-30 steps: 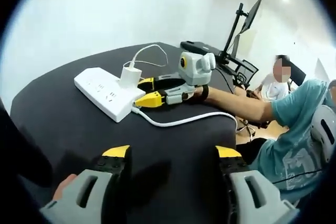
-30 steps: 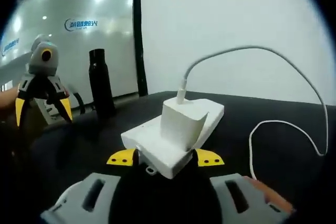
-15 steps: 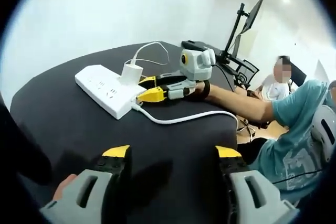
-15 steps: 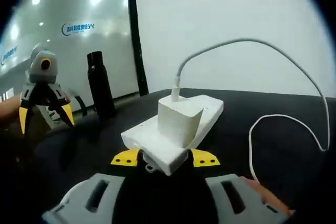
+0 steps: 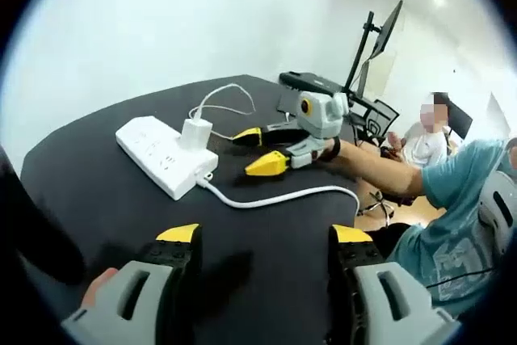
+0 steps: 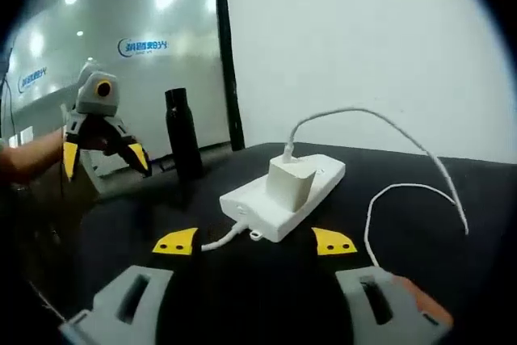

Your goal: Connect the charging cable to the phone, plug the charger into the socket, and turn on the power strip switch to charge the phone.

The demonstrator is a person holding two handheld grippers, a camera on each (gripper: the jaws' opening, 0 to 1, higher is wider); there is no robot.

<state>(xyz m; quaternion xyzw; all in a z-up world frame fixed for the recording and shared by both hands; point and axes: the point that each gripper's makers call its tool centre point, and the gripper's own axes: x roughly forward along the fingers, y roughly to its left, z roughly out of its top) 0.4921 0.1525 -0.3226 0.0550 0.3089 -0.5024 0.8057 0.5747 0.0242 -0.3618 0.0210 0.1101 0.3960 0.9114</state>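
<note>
A black table (image 5: pixel 105 191) is carrying everything, and the white strip (image 5: pixel 166 156) is lying on it with the charger (image 5: pixel 195 132) standing plugged into one socket. The strip is looking rigid but light, likely to skid under a sideways push, so a straight downward press on its switch seems wisest; whether the switch is already on I cannot tell. The charger is a small hard block, best pinched by its flat sides. Its thin cable (image 6: pixel 404 131) is arching up and trailing off across the table, limp and easy to snag, and the strip's thicker cord (image 5: pixel 283 195) is curling toward the table edge. The phone is not something I can make out. The right gripper (image 5: pixel 257 149) is hovering just beside the strip's end with jaws apart, empty. The left gripper (image 6: pixel 105 153) is hanging well away, also parted and empty. A dark bottle (image 6: pixel 183 145) is standing behind the strip, clear of the work, and a monitor (image 5: pixel 380 34) is rising beyond the table.
</note>
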